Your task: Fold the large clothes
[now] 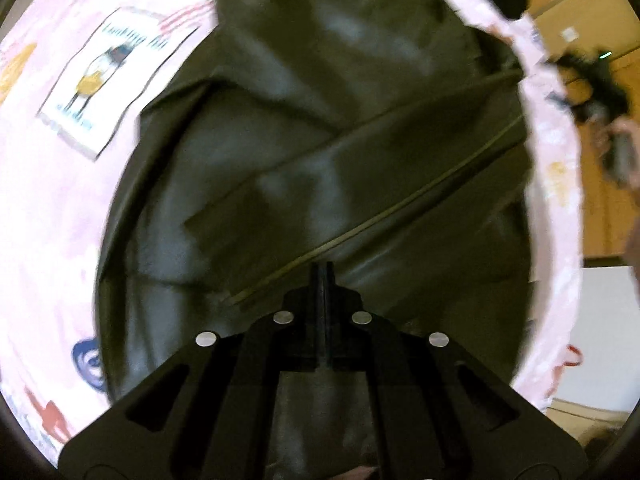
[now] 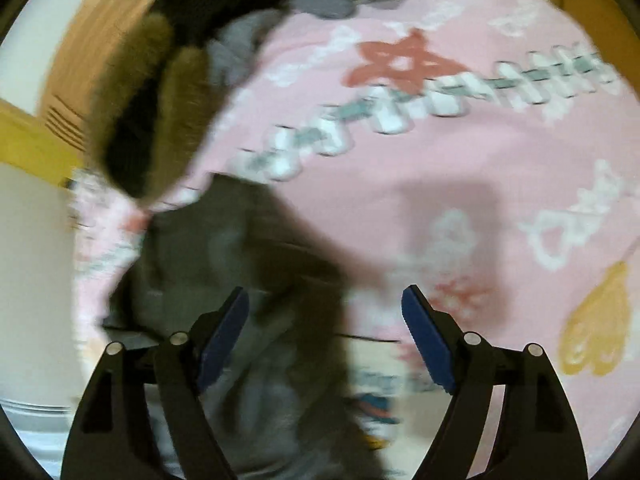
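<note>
A large dark olive jacket [image 1: 320,140] with a zipper line lies spread over a pink patterned sheet [image 1: 60,220]. My left gripper [image 1: 323,276] is shut, its jaws pressed together just above the jacket near the zipper; whether cloth is pinched between them is not clear. In the right wrist view my right gripper [image 2: 325,308] is open and empty, its blue pads [image 2: 224,340] wide apart over a dark part of the jacket [image 2: 260,280]. A fur-trimmed hood [image 2: 148,100] lies at the upper left. The view is blurred.
The pink sheet [image 2: 440,160] carries printed pictures and covers the whole work surface. A grey garment [image 2: 240,44] lies beyond the hood. The other gripper and hand [image 1: 600,100] show at the right edge of the left wrist view. A wooden floor [image 1: 608,220] and white furniture [image 2: 32,260] border the sheet.
</note>
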Tool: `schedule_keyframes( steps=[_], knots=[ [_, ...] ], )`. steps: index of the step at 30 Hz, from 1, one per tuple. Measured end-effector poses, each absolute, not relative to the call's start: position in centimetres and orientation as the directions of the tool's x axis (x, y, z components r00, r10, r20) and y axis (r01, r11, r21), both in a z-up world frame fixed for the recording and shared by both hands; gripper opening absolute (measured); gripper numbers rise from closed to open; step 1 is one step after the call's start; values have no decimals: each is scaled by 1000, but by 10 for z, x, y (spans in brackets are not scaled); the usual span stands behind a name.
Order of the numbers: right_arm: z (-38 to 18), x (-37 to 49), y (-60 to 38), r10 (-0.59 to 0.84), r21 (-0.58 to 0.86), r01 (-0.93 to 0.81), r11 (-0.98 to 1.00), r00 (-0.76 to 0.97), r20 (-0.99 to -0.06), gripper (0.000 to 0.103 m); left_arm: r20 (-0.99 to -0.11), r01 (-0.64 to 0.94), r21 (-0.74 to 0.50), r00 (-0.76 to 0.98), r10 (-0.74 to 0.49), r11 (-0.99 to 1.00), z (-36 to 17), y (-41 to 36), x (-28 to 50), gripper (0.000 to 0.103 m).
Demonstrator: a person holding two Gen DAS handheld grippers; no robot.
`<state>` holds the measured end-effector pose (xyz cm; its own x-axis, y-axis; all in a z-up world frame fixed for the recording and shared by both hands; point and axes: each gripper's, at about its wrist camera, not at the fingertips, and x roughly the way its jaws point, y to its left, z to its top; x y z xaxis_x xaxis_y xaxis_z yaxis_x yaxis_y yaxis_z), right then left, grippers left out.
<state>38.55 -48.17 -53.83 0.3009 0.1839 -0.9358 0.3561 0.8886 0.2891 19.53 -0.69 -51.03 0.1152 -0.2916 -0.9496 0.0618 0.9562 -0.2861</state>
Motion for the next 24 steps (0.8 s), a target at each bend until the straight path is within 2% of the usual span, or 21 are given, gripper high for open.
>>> schedule_keyframes(
  steps=[1, 3, 5, 7, 11, 13, 17, 22, 24],
  knots=[
    [-552, 386, -481, 178, 270, 366, 890, 265, -948, 52, -942, 74, -306, 120, -313, 949, -509, -17, 199, 2],
    [-579, 390, -476, 217, 291, 383, 877, 224, -950, 26, -919, 114, -365, 115, -378, 924, -511, -36, 219, 2],
    [-590, 393, -462, 276, 333, 358, 872, 203, -939, 7, -902, 131, -405, 106, -419, 905, -525, -65, 234, 2],
    [-581, 395, -435, 281, 342, 287, 895, 232, -931, 3, -926, 143, -351, 90, -366, 925, -545, -79, 245, 2],
    [-560, 394, -395, 239, 282, 157, 946, 249, -939, 3, -979, 86, -199, 23, -201, 976, -593, -82, 237, 2],
    [-554, 392, -374, 239, 264, 74, 962, 239, -941, 3, -980, 63, -191, 41, -193, 980, -597, -70, 222, 2],
    [-539, 389, -327, 257, 242, -93, 966, 226, -940, 3, -992, 109, -97, 69, -105, 989, -594, -54, 190, 4],
    [-564, 414, -302, 165, 155, -68, 986, 177, -970, 3, -996, 131, -23, 87, -35, 991, -590, -44, 182, 5],
    [-572, 421, -308, 183, 180, -35, 983, 135, -974, 3, -996, 131, -25, 80, -35, 991, -591, -37, 183, 5]
  ],
)
